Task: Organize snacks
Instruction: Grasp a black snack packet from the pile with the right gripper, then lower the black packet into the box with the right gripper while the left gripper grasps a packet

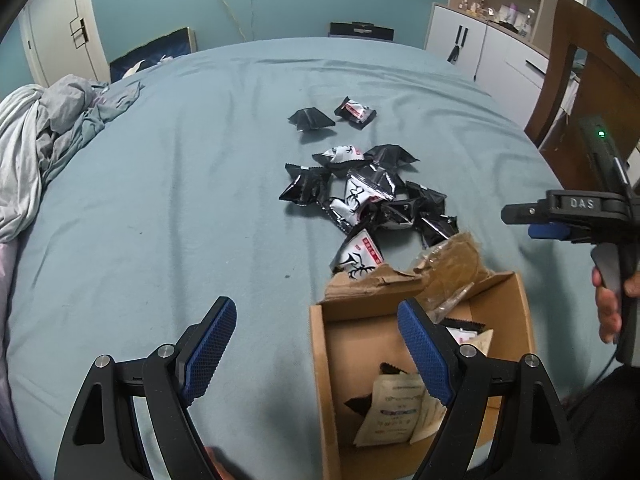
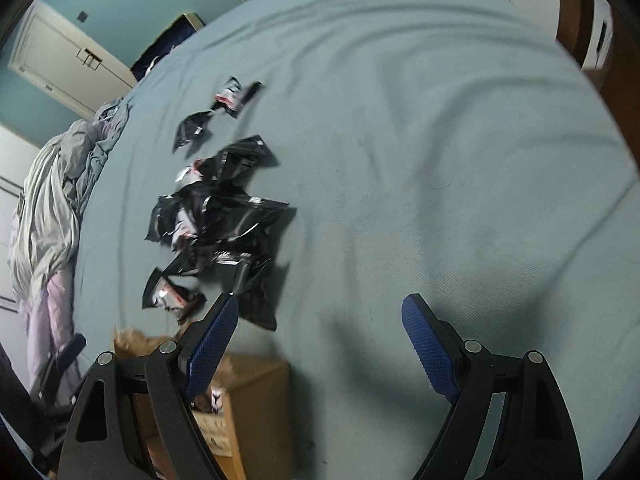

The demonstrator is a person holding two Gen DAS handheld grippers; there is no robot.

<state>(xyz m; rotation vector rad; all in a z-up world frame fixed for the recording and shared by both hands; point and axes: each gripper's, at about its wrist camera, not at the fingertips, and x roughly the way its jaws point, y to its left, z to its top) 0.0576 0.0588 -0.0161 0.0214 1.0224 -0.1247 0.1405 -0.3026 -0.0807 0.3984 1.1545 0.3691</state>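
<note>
A pile of black and white snack packets [image 1: 368, 196] lies on the blue-green bed sheet; two more packets [image 1: 332, 116] lie farther back. The pile also shows in the right wrist view [image 2: 216, 216]. An open cardboard box [image 1: 324, 360] at the near right holds several packets [image 1: 396, 412]. My left gripper [image 1: 316, 320] is open and empty, its right finger over the box. My right gripper [image 2: 320, 316] is open and empty above the sheet, with the box [image 2: 252, 400] under its left finger. The right gripper also shows at the right of the left wrist view [image 1: 536, 220].
Crumpled bedding [image 1: 44, 140] lies at the bed's left edge. A wooden chair [image 1: 588, 76] and white cabinets [image 1: 480, 48] stand to the right. A dark bag [image 1: 362, 31] stands beyond the far edge of the bed.
</note>
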